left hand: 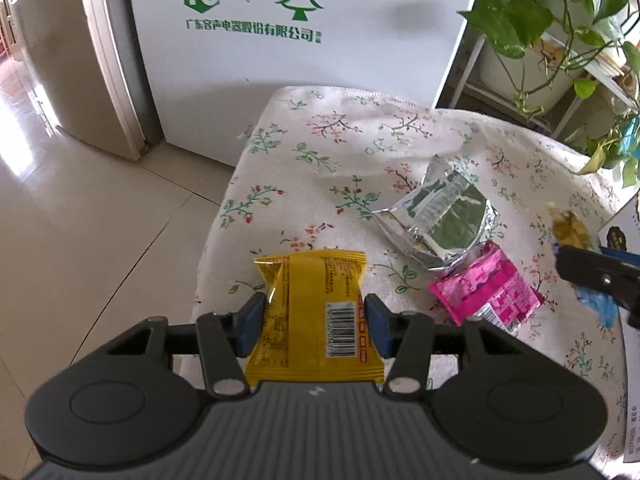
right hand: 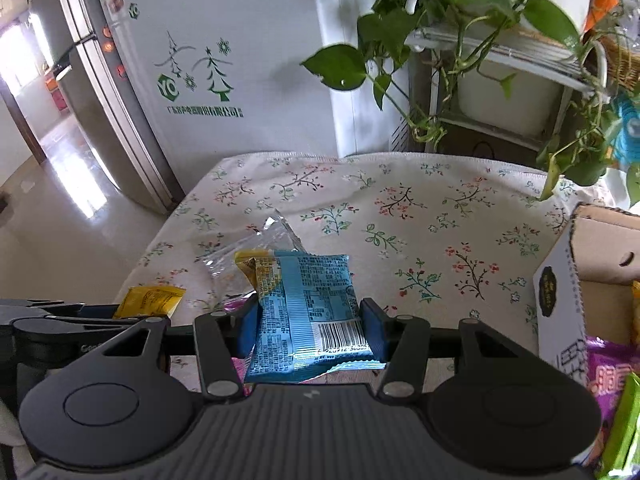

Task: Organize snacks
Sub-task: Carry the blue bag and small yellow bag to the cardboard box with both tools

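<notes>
Pinching a yellow packet (left hand: 316, 312), your left claw (left hand: 315, 326) is gripping its sides. Your right claw (right hand: 311, 330) is squeezing a blue packet (right hand: 308, 312), beside the cardboard box (right hand: 592, 276).

1. We see our right gripper (right hand: 312, 330) clamped on a blue snack packet (right hand: 308, 304), its blue pads pressing both sides, barcode facing up.
2. Behind the packet lies a clear crumpled wrapper (right hand: 256, 246) on the floral tablecloth (right hand: 420, 216).
3. At the left edge, our left gripper (right hand: 80, 314) shows only in part, with a yellow snack packet (right hand: 150, 300) at its tip.
4. At the right stands a cardboard box (right hand: 592, 272) with more packets inside.
5. Beyond the table we see a white refrigerator (right hand: 240, 60) and a leafy potted plant (right hand: 460, 20).
</notes>
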Tool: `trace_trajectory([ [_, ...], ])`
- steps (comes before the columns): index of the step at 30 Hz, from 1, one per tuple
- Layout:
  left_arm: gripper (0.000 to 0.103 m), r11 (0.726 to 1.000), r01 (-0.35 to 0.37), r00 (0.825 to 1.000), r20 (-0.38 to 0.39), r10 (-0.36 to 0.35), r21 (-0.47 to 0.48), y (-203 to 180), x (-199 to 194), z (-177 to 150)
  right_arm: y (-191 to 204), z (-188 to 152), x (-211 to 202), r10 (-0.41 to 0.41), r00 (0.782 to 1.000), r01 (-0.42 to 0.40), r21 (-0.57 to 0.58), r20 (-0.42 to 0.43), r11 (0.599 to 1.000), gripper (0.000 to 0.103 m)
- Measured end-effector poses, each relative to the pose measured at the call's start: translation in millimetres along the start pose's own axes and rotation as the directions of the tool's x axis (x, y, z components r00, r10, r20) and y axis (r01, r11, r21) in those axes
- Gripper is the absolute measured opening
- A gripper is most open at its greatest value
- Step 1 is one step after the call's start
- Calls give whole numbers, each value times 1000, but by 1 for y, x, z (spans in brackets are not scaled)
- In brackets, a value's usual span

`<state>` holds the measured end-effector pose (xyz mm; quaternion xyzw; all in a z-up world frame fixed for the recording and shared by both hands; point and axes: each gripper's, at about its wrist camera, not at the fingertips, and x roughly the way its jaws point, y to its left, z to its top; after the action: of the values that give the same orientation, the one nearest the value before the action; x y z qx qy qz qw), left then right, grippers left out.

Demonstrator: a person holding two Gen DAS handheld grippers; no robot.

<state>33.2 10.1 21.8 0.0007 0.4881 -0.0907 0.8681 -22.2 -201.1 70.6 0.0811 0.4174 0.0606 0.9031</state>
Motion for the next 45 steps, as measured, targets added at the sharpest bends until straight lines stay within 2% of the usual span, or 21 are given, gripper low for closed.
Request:
trace_trajectory([
  [11, 52, 999, -40, 998, 47, 39, 19, -2, -15, -30, 11, -20, -30, -8, 1000, 8, -1, -10, 1000, 59],
  [16, 52, 1000, -29, 998, 62, 28, 13, -4, -26, -42, 11, -28, -39, -2, 1000, 2, -11, -10, 1000, 59],
  [29, 52, 997, -10, 993, 115, 19, -76, 5, -61, -68, -8, -42, -70, -8, 1000, 7, 14, 20, 1000, 59],
  [34, 52, 998, -21, 986, 163, 31, -64, 0, -80, -68, -18, -44, -85, -10, 999, 7, 57, 51, 998, 59],
  [45, 52, 998, 58, 973, 223, -60, 17, -52, -112, -58, -57, -33, -127, -62, 988, 39, 164, 141, 986, 59],
])
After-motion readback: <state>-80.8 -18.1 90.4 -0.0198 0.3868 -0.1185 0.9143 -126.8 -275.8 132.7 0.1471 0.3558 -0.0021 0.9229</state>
